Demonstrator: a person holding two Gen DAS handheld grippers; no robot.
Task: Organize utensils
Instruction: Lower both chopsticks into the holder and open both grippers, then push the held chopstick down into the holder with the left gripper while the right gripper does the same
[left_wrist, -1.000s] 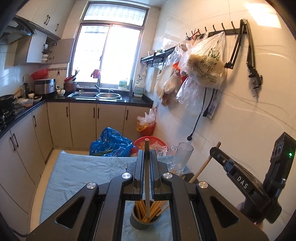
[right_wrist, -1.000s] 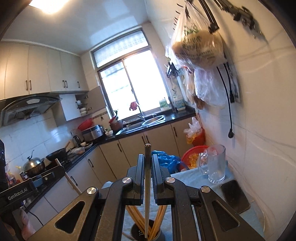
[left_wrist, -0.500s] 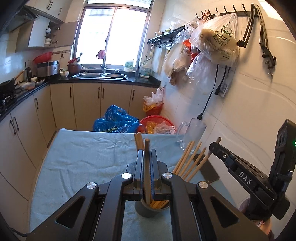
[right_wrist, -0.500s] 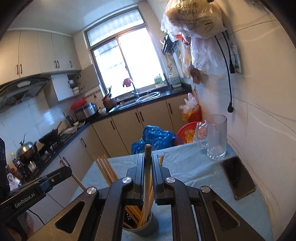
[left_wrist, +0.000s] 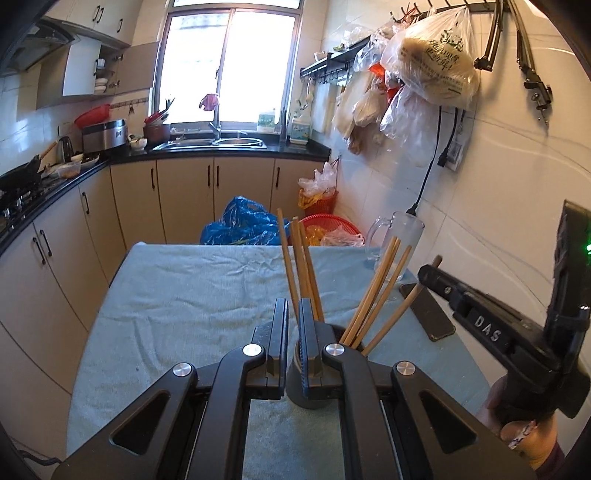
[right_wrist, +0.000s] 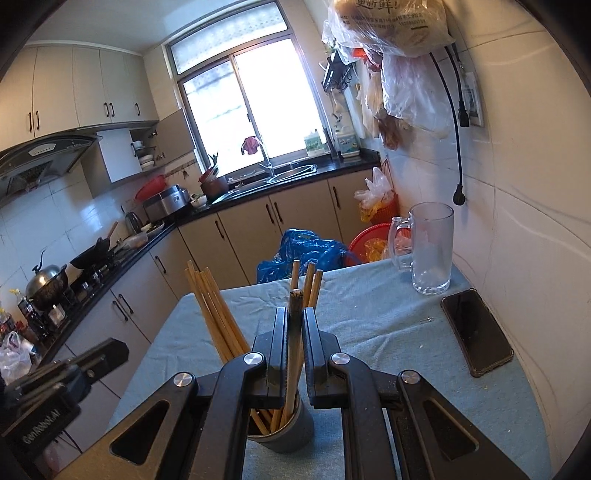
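A grey cup (left_wrist: 309, 391) (right_wrist: 282, 434) holding several wooden chopsticks (left_wrist: 376, 291) (right_wrist: 216, 314) stands on the blue-cloth table (left_wrist: 192, 295) (right_wrist: 369, 314). My left gripper (left_wrist: 293, 306) hovers just above the cup's near rim, jaws slightly apart with nothing between them. My right gripper (right_wrist: 294, 317) is over the cup, shut on one dark-tipped chopstick (right_wrist: 294, 343) whose lower end is inside the cup. The right gripper also shows in the left wrist view (left_wrist: 480, 321), and the left gripper shows in the right wrist view (right_wrist: 55, 391).
A glass mug (right_wrist: 430, 247) (left_wrist: 397, 236) and a black phone (right_wrist: 476, 332) (left_wrist: 428, 314) lie on the table's right side by the tiled wall. Cabinets, a sink and a stove run along the left and back. Bags hang from the wall hooks above.
My left gripper has let go of its chopstick, which now stands in the cup, and its jaws have opened slightly. Both grippers have come lower over the cup. The right one still holds its chopstick.
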